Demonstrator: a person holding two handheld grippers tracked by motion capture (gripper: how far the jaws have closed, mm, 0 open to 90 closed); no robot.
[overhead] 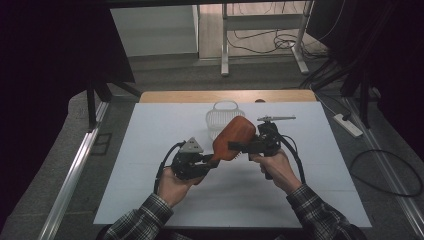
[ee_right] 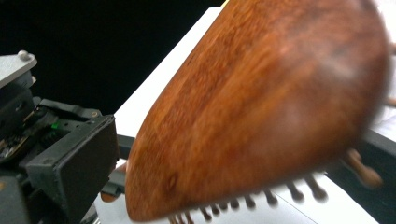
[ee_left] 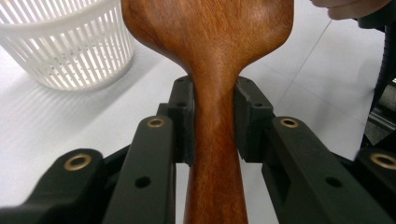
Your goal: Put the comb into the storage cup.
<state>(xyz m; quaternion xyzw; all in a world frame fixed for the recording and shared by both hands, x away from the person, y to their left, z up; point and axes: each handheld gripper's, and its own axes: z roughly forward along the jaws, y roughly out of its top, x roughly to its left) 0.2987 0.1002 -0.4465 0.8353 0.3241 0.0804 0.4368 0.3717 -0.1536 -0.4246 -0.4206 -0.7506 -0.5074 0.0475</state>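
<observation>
Clamped on the narrow neck of the reddish-brown wooden paddle hairbrush (ee_left: 210, 37): left claw (ee_left: 212, 121), both black pads (ee_left: 184, 116) pressing the handle from either side, just below where it flares into the broad head. Straight out ahead of that claw, held off the table, rises the head itself, with its bristle side turned down and away towards the right claw (overhead: 239, 145). Cannot tell whether that right claw is closed on the head or merely lying against it, since the wood hides its tips. Probably a handover, or a two-handed carry, on the way to the white slotted plastic basket (ee_left: 70, 42) standing beyond and to the left of the left claw on the white table sheet (ee_left: 56, 140). Best done by holding the neck clamp firm until the other claw plainly bites. Better to bite across the thin edges of the head than on the rounded back, where polished wood could slip. Worth avoiding the bristle pins too, which give no flat seat. Only then ease the neck grip, slowly, watching for a twist or a droop of the head.
</observation>
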